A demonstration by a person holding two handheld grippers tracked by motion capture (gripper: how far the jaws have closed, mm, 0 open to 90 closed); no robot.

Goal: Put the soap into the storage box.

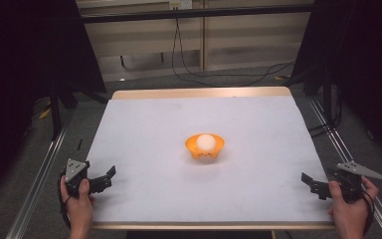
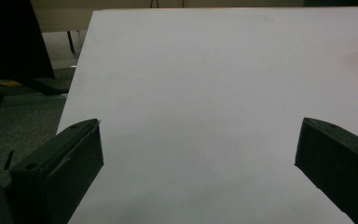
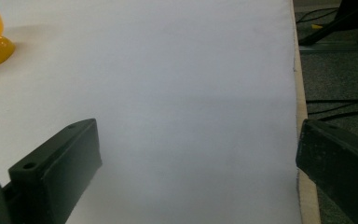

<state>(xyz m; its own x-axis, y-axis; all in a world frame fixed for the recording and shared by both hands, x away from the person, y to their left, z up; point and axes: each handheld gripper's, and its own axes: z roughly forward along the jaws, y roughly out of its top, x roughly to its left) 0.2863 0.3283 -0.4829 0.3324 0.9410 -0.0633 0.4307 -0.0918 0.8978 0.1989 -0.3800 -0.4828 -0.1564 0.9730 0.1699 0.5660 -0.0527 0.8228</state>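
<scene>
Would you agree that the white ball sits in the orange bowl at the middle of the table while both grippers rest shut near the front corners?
Not quite: both grippers are open, not shut. The left gripper and right gripper each show their jaws spread wide in their own gripper views. The rest holds: in the high view the white ball sits in the orange bowl mid-table.

Lab test bay, black curtains (image 1: 25, 59), rails (image 1: 40, 174), cables (image 1: 189, 69)
</scene>
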